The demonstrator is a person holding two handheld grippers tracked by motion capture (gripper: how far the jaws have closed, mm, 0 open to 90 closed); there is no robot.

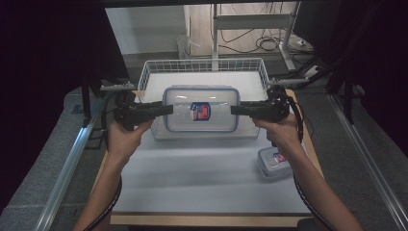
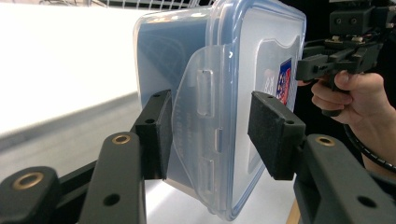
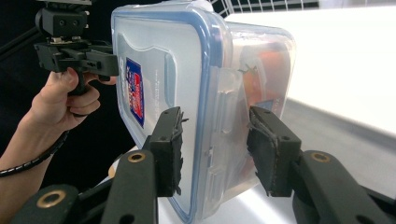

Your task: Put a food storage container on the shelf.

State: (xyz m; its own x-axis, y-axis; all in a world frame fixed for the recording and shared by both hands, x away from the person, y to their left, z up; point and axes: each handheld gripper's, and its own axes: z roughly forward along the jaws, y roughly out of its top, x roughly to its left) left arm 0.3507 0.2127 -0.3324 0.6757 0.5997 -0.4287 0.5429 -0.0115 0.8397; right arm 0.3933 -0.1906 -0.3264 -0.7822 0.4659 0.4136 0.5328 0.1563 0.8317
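Two grippers, my left gripper (image 1: pixel 166 109) and right gripper (image 1: pixel 235 109), straddle the end latches of the big lidded box (image 1: pixel 201 109) over the wire basket (image 1: pixel 149 72) at the worktop's far side, jaws still slightly apart, so next I'd squeeze evenly.

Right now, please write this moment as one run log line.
left gripper: open at box latch | right gripper: open at opposite latch | basket: behind
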